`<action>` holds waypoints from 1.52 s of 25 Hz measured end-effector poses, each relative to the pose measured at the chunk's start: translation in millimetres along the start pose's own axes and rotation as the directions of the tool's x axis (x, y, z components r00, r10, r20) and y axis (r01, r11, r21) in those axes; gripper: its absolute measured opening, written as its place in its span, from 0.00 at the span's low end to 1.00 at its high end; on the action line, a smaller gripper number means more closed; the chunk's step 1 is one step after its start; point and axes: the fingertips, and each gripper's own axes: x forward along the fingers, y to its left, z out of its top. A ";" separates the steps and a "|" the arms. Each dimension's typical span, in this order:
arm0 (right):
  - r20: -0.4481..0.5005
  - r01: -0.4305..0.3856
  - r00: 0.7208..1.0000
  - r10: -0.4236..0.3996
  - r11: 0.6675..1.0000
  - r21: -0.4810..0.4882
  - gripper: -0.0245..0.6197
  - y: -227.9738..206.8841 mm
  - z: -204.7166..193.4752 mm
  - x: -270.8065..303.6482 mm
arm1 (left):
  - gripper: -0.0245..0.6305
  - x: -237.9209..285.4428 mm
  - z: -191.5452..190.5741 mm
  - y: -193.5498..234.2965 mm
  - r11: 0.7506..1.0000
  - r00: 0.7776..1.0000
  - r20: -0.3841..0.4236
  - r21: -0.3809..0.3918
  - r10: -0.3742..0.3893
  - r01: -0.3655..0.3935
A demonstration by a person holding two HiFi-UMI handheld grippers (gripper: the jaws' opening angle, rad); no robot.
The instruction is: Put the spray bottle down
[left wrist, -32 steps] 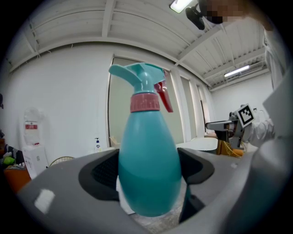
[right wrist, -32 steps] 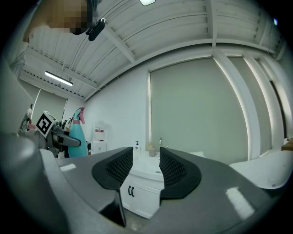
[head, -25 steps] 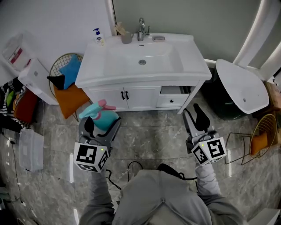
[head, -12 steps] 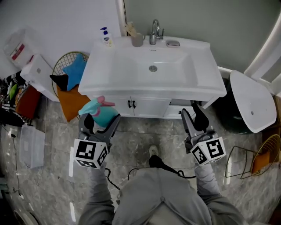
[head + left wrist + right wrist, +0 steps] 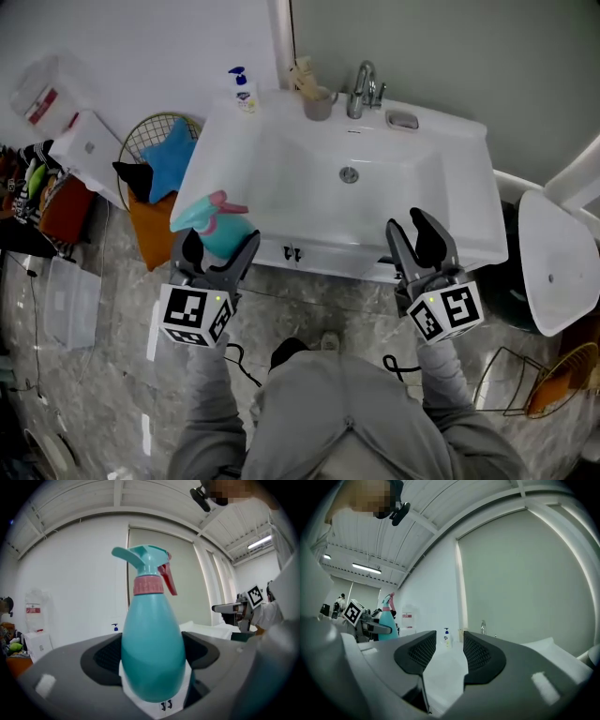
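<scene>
A teal spray bottle [image 5: 217, 228] with a pink collar and trigger stands upright between the jaws of my left gripper [image 5: 219, 251], which is shut on its body; the left gripper view shows the spray bottle [image 5: 151, 639] filling the gap between the dark pads. It hangs over the front left corner of the white sink counter [image 5: 246, 159]. My right gripper [image 5: 418, 239] is open and empty above the counter's front right edge, its pads [image 5: 422, 652] apart. The spray bottle [image 5: 387, 616] shows small at the left of the right gripper view.
On the counter's back edge stand a soap pump bottle [image 5: 243, 91], a cup [image 5: 317, 101], a faucet [image 5: 362, 87] and a soap dish [image 5: 402, 119]. A wire basket with blue and orange cloths [image 5: 155, 164] sits left of the cabinet. A white toilet lid [image 5: 561, 258] is at the right.
The person has stepped closer to the sink; both grippers now reach over the counter's front edge. The left gripper still holds the bottle and the right stays open.
</scene>
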 end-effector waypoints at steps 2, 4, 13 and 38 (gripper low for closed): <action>-0.002 -0.013 1.000 0.013 1.000 -0.002 0.32 -2.0 -0.6 21.8 | 0.71 12.9 -0.6 14.6 1.000 1.000 0.004 -0.014 0.011 -0.011; -0.005 -0.021 1.000 0.021 1.000 -0.001 0.32 -3.1 -3.0 44.6 | 0.71 26.9 -2.9 31.2 1.000 1.000 0.005 -0.021 0.020 -0.020; -0.018 0.014 1.000 -0.014 1.000 -0.008 0.32 0.6 -19.6 161.8 | 0.71 114.4 -27.3 132.0 1.000 1.000 0.030 -0.014 0.001 -0.001; -0.123 0.121 0.984 -0.126 0.991 -0.053 0.32 -5.6 -51.4 303.4 | 0.70 315.3 -168.7 214.9 0.989 0.987 -0.074 -0.061 -0.141 0.137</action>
